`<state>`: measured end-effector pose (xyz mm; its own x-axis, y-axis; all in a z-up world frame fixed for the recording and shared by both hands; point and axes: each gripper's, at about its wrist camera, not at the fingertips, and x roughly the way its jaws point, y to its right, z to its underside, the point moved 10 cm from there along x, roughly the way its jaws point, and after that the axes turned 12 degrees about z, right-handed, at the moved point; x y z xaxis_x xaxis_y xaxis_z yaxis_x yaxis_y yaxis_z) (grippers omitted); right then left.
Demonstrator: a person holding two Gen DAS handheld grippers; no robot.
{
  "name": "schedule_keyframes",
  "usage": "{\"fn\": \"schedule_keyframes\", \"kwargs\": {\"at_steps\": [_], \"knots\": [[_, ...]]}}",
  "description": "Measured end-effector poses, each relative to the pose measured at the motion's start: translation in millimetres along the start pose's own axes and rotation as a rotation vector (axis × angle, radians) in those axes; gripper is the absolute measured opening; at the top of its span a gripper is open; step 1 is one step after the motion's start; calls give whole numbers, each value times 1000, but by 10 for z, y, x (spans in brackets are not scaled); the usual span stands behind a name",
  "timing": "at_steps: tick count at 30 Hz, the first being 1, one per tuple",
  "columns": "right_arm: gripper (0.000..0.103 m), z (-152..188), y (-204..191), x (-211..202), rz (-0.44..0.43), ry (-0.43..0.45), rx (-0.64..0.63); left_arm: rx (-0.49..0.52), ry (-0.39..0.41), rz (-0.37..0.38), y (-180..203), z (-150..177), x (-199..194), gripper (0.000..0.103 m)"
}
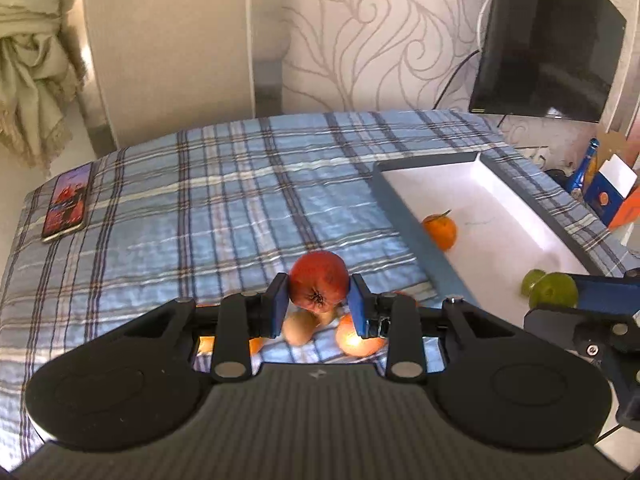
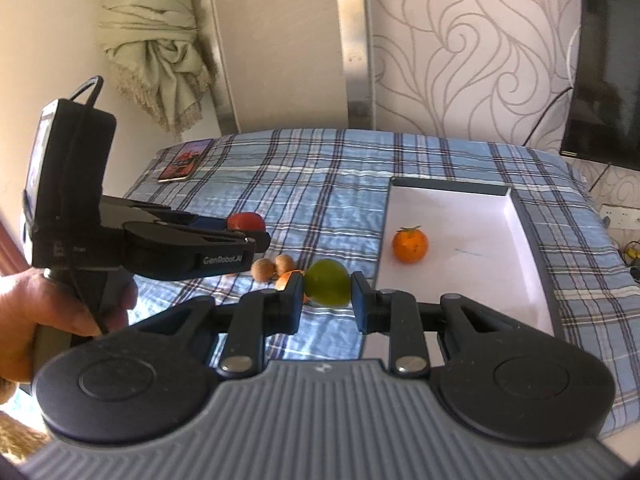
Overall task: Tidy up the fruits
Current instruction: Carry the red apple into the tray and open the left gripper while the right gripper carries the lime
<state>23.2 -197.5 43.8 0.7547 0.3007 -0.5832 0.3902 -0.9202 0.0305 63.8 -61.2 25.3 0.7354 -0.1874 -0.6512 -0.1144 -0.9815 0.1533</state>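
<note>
My left gripper (image 1: pixel 319 300) is shut on a red fruit (image 1: pixel 319 286) and holds it above the plaid cloth, left of the tray. My right gripper (image 2: pixel 327 294) is shut on a green fruit (image 2: pixel 327 282) just left of the tray's near edge; that fruit also shows in the left wrist view (image 1: pixel 552 289). A white tray with a grey rim (image 1: pixel 404 208) (image 2: pixel 448 188) holds one orange (image 1: pixel 441 230) (image 2: pixel 409 244). Two brown fruits (image 2: pixel 272 267) and an orange one (image 1: pixel 358 338) lie on the cloth under the left gripper. The left gripper also shows in the right wrist view (image 2: pixel 256 236).
A phone (image 1: pixel 67 202) (image 2: pixel 185 161) lies at the far left of the blue plaid cloth (image 1: pixel 240 200). A dark TV (image 1: pixel 548 36) hangs at the back right. Boxes and a blue bottle (image 1: pixel 588 166) stand right of the bed. A curtain (image 1: pixel 32 60) hangs at the left.
</note>
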Motion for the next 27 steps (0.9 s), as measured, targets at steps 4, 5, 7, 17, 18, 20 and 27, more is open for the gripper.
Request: {"fn": "schedule_keyframes", "kwargs": {"at_steps": [4, 5, 7, 17, 18, 20, 27], "knots": [[28, 3, 97, -19, 23, 3, 22, 29, 7, 28, 130, -93, 42, 37], [28, 1, 119, -21, 29, 3, 27, 36, 10, 35, 166, -115, 55, 37], [28, 8, 164, -38, 43, 4, 37, 49, 11, 51, 234, -152, 87, 37], [28, 85, 419, -95, 113, 2, 86, 108, 8, 133, 601, -282, 277, 37], [28, 98, 443, -103, 121, 1, 90, 113, 7, 141, 641, -286, 293, 37], [28, 118, 493, -116, 137, -4, 100, 122, 3, 160, 725, -294, 342, 37], [28, 208, 698, -195, 199, -15, 130, 138, -28, 220, 1002, -280, 568, 37]]}}
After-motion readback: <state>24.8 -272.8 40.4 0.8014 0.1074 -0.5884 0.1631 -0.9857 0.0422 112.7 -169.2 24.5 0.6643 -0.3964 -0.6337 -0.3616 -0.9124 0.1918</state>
